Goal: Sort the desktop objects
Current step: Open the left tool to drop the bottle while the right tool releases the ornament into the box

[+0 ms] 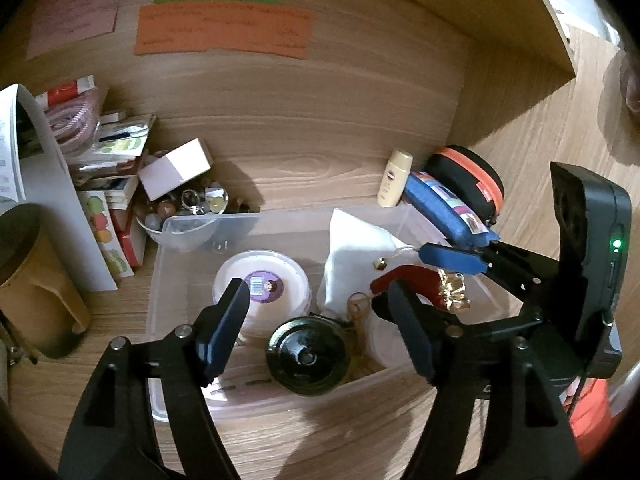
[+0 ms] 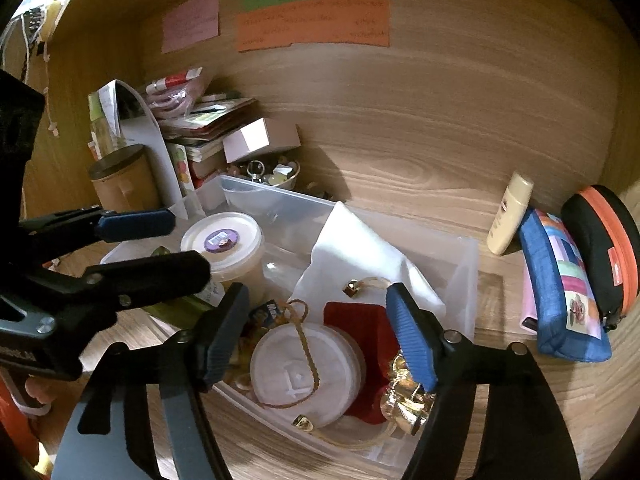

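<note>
- Both grippers hover spread and empty over the clear bin [image 1: 160, 264]: left gripper [image 1: 320, 320], right gripper [image 2: 320, 332].
- Step, seemingly: choosing a piece to pick.
- Next calls for lowering around the white lid [image 2: 306, 372], clear of the gold cord [image 2: 306, 344].

A home desk nook, by the look of it: wood-grain desk [image 1: 320, 140] with wooden walls, coloured notes [image 1: 224, 30] stuck up at the back. Personal clutter all round: lotion bottle [image 2: 510, 220], pencil case [image 2: 560, 292], a bowl of trinkets [image 1: 188, 204], stacked booklets [image 1: 116, 200], a clear bin [image 1: 192, 224] of keepsakes.
</note>
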Available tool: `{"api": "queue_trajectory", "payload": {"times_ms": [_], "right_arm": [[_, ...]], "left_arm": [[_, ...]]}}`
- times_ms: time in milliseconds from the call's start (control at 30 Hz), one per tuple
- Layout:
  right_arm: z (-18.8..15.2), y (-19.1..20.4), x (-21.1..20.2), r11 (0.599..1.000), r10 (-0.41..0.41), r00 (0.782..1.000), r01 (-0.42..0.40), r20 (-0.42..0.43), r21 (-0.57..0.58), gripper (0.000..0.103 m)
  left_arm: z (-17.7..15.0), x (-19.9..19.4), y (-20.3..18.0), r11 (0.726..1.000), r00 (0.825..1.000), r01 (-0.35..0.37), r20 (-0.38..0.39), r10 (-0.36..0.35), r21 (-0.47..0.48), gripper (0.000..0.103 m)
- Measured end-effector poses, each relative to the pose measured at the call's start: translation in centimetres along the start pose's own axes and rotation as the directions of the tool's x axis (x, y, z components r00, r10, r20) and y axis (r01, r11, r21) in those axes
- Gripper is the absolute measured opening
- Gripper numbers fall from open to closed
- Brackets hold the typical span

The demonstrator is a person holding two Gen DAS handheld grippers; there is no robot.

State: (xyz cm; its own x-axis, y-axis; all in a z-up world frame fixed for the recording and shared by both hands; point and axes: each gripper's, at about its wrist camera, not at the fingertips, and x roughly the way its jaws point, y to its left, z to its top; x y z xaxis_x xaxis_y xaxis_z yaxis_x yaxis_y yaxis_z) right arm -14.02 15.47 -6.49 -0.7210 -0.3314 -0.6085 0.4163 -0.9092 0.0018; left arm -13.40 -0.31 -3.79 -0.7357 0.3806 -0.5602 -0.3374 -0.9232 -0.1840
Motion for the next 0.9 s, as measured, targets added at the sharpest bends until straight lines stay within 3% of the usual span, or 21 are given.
{"api": "queue_trajectory", "payload": {"times_ms": [167, 300, 467, 633, 900], "right_arm": [[0.1, 0.0, -0.2, 1.000, -0.010, 1.000, 0.010, -0.002, -0.001, 0.081], [0.1, 0.1, -1.0, 1.000, -0.022, 1.000, 0.022, 0.008, 0.000, 0.085], [-0.4, -0.5, -2.3, 0.998, -0.055, 0.998, 0.055, 0.008, 0.030, 0.098], [-1.1, -1.2, -4.0, 0.992, -0.119, 0.993, 0.118, 0.017, 0.051, 0.099], [-1.6, -1.6, -7.3, 0.984, -0.166, 0.984, 0.161, 0.067, 0.082, 0.103]], "left_arm": [[0.0, -0.3, 0.3, 1.000, 1.000, -0.024, 0.015, 0.024, -0.008, 0.085], [0.1, -0.7, 0.4, 0.999, 0.999, -0.045, 0.027, 0.046, -0.015, 0.095], [0.0, -1.0, -0.3, 0.992, 0.992, -0.126, 0.018, 0.125, 0.013, 0.098], [-0.2, -2.9, -1.5, 0.982, 0.982, -0.182, 0.061, 0.179, 0.051, 0.098], [-0.6, -7.1, -3.2, 0.974, 0.967, -0.215, 0.155, 0.203, 0.065, 0.102]]}}
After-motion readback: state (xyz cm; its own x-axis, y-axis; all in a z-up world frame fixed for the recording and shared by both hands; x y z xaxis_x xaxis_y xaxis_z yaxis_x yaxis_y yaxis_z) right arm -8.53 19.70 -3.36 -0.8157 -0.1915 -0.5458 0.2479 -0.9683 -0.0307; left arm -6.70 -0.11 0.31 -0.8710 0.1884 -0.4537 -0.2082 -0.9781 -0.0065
